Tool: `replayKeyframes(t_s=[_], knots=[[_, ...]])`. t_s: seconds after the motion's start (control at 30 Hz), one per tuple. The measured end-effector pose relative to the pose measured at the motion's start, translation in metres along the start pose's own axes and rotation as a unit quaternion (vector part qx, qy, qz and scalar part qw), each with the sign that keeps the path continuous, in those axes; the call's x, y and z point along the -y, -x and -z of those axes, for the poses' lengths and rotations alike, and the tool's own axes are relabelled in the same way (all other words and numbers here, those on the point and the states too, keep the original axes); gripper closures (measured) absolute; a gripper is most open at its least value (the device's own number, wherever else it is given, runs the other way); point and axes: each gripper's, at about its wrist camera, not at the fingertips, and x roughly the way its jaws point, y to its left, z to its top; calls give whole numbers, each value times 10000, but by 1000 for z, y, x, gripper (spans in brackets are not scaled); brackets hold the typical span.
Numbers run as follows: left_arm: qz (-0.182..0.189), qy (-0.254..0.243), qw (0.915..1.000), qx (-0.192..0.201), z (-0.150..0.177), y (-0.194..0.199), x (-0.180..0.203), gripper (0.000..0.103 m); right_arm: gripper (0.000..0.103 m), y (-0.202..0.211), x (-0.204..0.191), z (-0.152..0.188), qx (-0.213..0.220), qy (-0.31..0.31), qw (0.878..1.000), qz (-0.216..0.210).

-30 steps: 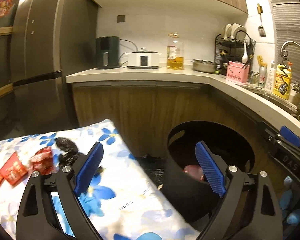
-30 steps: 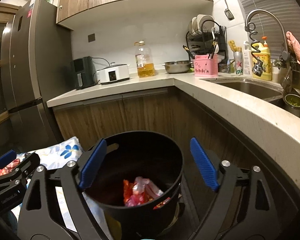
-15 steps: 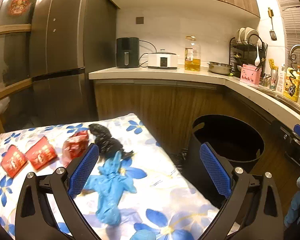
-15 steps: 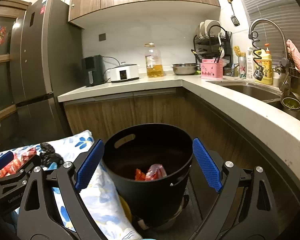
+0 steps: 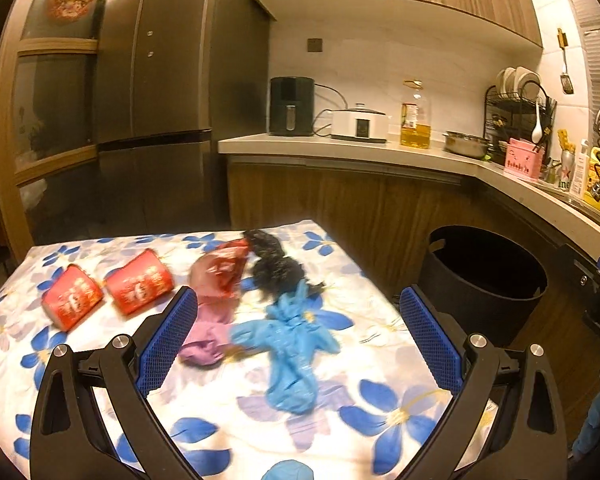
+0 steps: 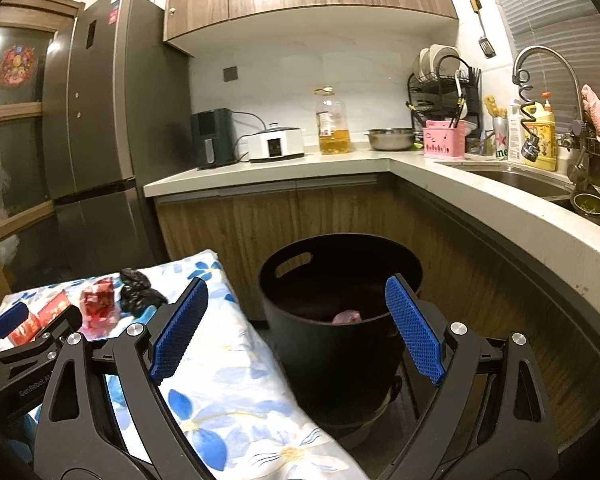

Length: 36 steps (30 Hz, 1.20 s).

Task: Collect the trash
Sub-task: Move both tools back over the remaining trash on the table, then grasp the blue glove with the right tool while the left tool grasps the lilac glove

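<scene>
Left fingers (image 5: pixel 168 328) spread, empty, blue glove (image 5: pixel 292 344) between them (on tablecloth (image 5: pixel 380 412)); right fingers (image 6: pixel 414 336) spread over bin (image 6: pixel 340 304).

Left gripper (image 5: pixel 300 330) and right gripper (image 6: pixel 296 328) both spread wide, empty.
</scene>
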Motion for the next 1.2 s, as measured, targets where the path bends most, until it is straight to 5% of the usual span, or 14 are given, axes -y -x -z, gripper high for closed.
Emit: replayKeyframes(t_s=[0.47, 1.0, 1.2], knots=[[-478, 373, 9982, -16, 20, 16, -62, 6, 14, -3, -48, 27, -284, 180, 9985, -433], [-848, 619, 9944, -137, 38, 8, -112, 6, 14, -55, -130, 73, -975, 689, 9868, -1097], [-943, 612, 9935, -188, 41, 1, -123, 6, 23, -83, -160, 84, -1307, 799, 9794, -1318]])
